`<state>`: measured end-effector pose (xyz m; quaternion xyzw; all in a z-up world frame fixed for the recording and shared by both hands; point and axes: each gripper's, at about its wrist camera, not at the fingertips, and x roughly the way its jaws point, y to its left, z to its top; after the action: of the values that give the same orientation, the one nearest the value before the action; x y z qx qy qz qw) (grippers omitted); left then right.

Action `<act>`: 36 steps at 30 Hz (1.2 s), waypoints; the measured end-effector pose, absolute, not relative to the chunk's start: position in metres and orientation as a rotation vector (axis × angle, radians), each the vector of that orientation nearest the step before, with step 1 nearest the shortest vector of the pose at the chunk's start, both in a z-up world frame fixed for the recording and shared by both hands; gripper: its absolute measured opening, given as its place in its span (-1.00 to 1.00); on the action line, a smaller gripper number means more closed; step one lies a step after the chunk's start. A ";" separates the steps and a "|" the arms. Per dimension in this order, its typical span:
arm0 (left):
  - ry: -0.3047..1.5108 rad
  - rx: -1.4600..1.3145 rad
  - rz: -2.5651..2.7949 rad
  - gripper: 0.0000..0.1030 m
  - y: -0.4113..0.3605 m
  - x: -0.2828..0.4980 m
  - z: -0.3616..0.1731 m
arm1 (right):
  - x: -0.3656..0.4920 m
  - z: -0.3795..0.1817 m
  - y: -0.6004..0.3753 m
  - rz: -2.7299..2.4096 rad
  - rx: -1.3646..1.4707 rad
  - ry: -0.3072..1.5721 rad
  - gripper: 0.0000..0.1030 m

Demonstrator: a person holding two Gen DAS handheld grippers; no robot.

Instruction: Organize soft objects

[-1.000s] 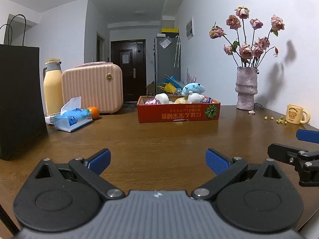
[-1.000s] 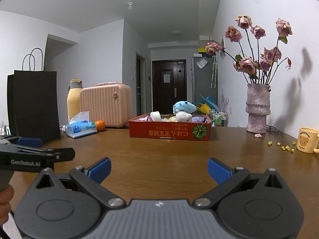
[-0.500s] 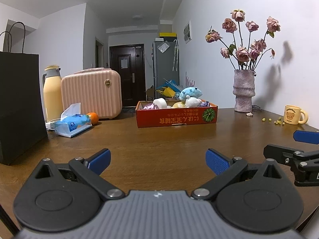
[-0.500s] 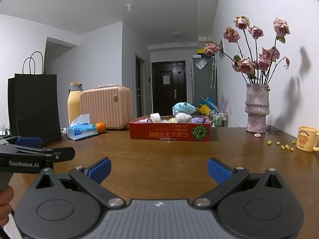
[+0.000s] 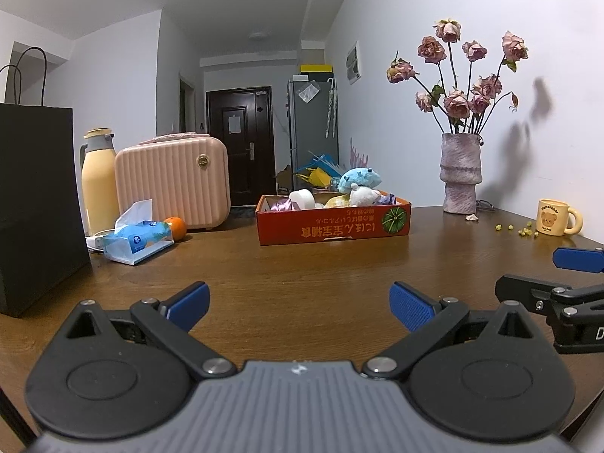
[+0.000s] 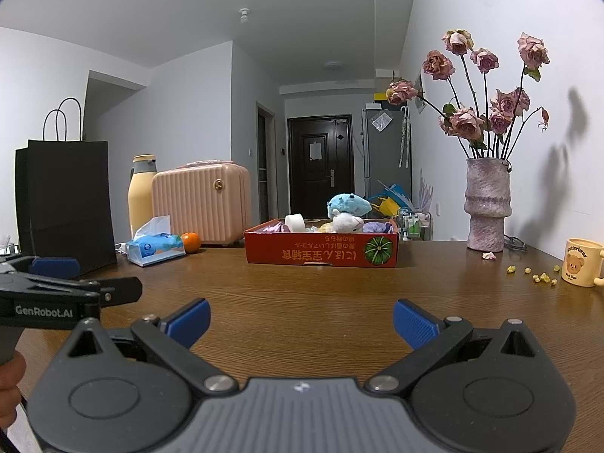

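A red cardboard box (image 5: 332, 226) (image 6: 321, 251) sits at the far middle of the wooden table. It holds soft things: a blue plush (image 5: 359, 178) (image 6: 348, 204), a white plush (image 5: 363, 196) (image 6: 347, 222), a white roll (image 5: 302, 198) (image 6: 295, 222) and purple cloth (image 5: 281, 206). My left gripper (image 5: 299, 304) is open and empty, low over the near table. My right gripper (image 6: 301, 321) is open and empty, beside it on the right. Each shows side-on in the other's view.
On the left stand a black paper bag (image 5: 36, 204), a yellow flask (image 5: 97, 181), a pink case (image 5: 171, 181), a tissue pack (image 5: 137, 239) and an orange (image 5: 176, 226). On the right are a vase of roses (image 5: 460, 173), a bear mug (image 5: 557, 217) and scattered yellow bits (image 5: 517, 228).
Both grippers have tilted slightly upward, so the box and table objects sit a little lower in view. Both jaws stay open and empty.
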<state>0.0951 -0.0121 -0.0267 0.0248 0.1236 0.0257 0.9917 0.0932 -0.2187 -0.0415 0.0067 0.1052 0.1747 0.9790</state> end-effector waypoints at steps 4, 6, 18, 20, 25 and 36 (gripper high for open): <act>0.243 0.051 0.052 1.00 -0.012 0.094 -0.026 | 0.093 -0.041 -0.219 0.351 0.013 0.212 1.00; 0.242 0.050 0.051 1.00 -0.012 0.094 -0.026 | 0.093 -0.041 -0.219 0.352 0.013 0.212 1.00; 0.242 0.050 0.052 1.00 -0.012 0.093 -0.026 | 0.093 -0.042 -0.219 0.352 0.013 0.215 1.00; 0.241 0.050 0.051 1.00 -0.012 0.094 -0.026 | 0.093 -0.043 -0.218 0.352 0.012 0.216 1.00; 0.241 0.051 0.052 1.00 -0.012 0.094 -0.026 | 0.093 -0.044 -0.217 0.352 0.013 0.219 1.00; 0.241 0.050 0.052 1.00 -0.011 0.093 -0.026 | 0.093 -0.046 -0.217 0.353 0.012 0.221 1.00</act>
<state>0.0934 -0.0113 -0.0262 0.0248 0.1204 0.0259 0.9921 0.0929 -0.2165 -0.0456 0.0059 0.1097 0.1751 0.9784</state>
